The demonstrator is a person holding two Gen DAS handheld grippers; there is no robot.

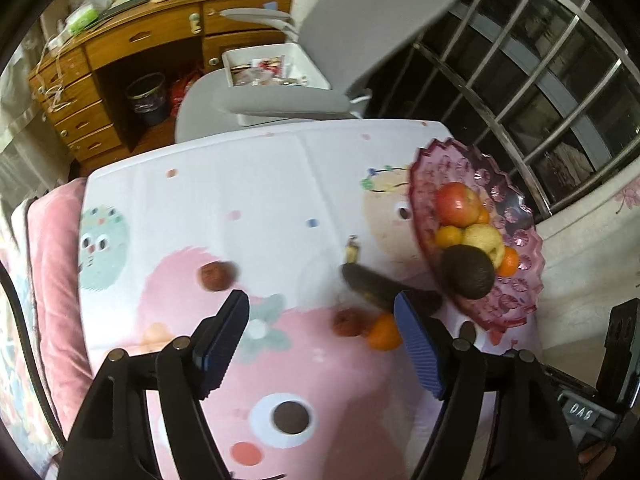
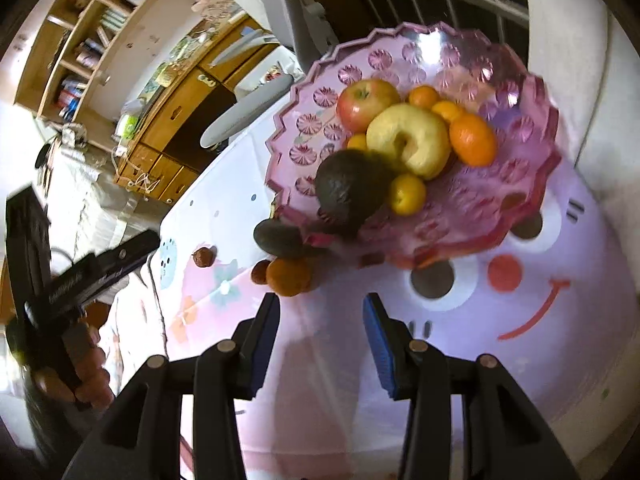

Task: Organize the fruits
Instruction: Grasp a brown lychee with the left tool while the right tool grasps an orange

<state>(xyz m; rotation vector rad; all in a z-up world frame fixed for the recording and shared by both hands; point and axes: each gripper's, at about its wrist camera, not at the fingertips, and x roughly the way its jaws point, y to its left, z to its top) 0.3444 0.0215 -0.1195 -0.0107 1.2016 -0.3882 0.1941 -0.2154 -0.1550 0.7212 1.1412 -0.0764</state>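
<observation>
Between the blue pads of the left claw (image 1: 322, 316), jaws spread and grasping nothing: bare pink cartoon-print cloth (image 1: 256, 208) over the tabletop. Just beyond its right pad: one mandarin (image 1: 383, 332), a small reddish-brown fruit (image 1: 349, 322) touching it, and a dark avocado (image 1: 370, 285) lying on the cloth against the dish's edge. Farther left, apart: a second reddish-brown fruit (image 1: 216, 276). Right claw (image 2: 322, 306): jaws parted, empty, over the cloth just short of the same mandarin. Beyond it: pink glass dish (image 2: 516, 80) holding a red apple (image 2: 366, 102), a yellow apple (image 2: 416, 140), several mandarins, and an avocado (image 2: 352, 184) near the rim. Background: grey chair (image 1: 360, 28), wooden desk (image 1: 132, 40).
</observation>
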